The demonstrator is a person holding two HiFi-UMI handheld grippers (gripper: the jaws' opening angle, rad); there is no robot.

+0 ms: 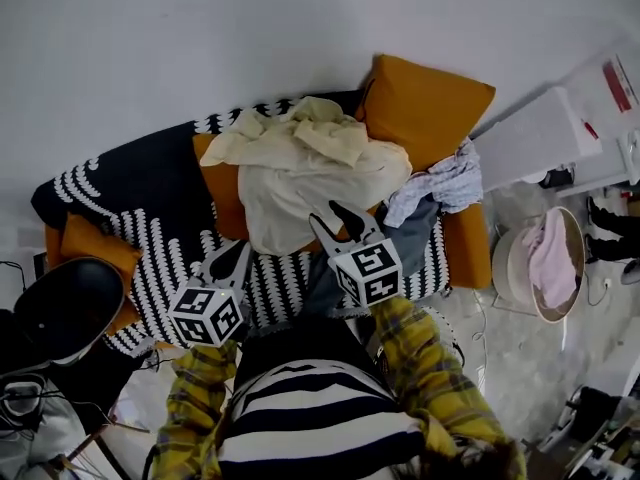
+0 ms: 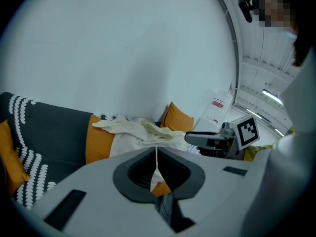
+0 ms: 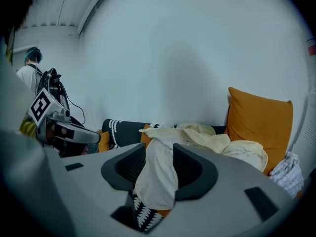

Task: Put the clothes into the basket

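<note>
My right gripper (image 3: pixel 159 157) is open just at the near hem of the crumpled cream cotton garment (image 1: pixel 300 183), which lies on the dark, white-patterned sofa (image 1: pixel 100 183). My left gripper (image 1: pixel 238 251) is closed and empty. I should bite deep into a thick fold, then lift clear before swinging right to the round white basket (image 1: pixel 510 258).

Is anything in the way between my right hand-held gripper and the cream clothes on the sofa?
Nothing visible. The right hand-held gripper, jaws apart, points straight at the cream clothes, with no other thing between them.
</note>
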